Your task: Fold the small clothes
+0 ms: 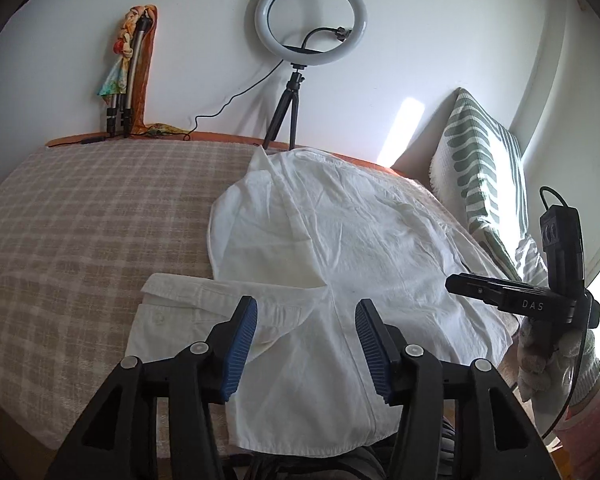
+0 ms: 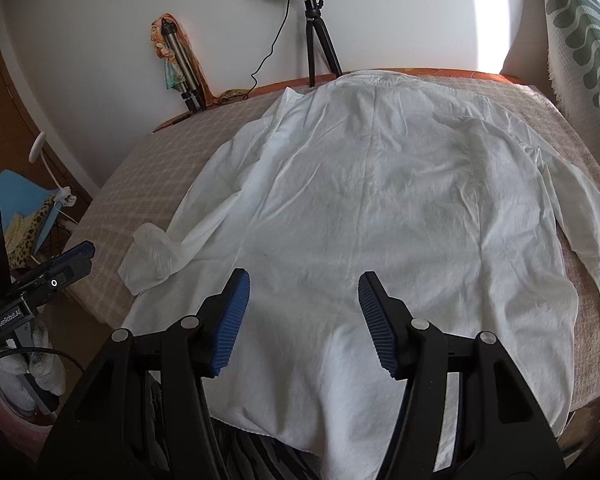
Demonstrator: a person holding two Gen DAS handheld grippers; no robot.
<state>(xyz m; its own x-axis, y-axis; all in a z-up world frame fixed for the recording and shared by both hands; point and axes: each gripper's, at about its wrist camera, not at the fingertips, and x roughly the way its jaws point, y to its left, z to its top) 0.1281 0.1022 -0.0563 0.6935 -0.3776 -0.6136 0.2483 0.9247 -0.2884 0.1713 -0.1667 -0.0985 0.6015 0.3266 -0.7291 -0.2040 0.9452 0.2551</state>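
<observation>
A white long-sleeved shirt (image 2: 380, 200) lies spread back-up on a checked beige bed cover (image 1: 80, 220), collar at the far edge. Its left sleeve cuff (image 2: 148, 256) lies near the bed's left side; in the left wrist view the shirt (image 1: 340, 240) has this cuffed sleeve (image 1: 188, 304) lying across in front. My left gripper (image 1: 306, 336) is open above the hem and sleeve, holding nothing. My right gripper (image 2: 304, 312) is open above the lower back of the shirt, holding nothing. The right gripper shows in the left wrist view (image 1: 460, 282); the left one shows in the right wrist view (image 2: 76, 256).
A ring light on a black tripod (image 1: 312, 32) stands at the bed's far edge against the white wall. A folded tripod wrapped in a coloured scarf (image 1: 128, 68) leans to its left. A green-and-white patterned pillow (image 1: 484, 176) stands at the right. Clutter (image 2: 24, 216) lies beside the bed's left.
</observation>
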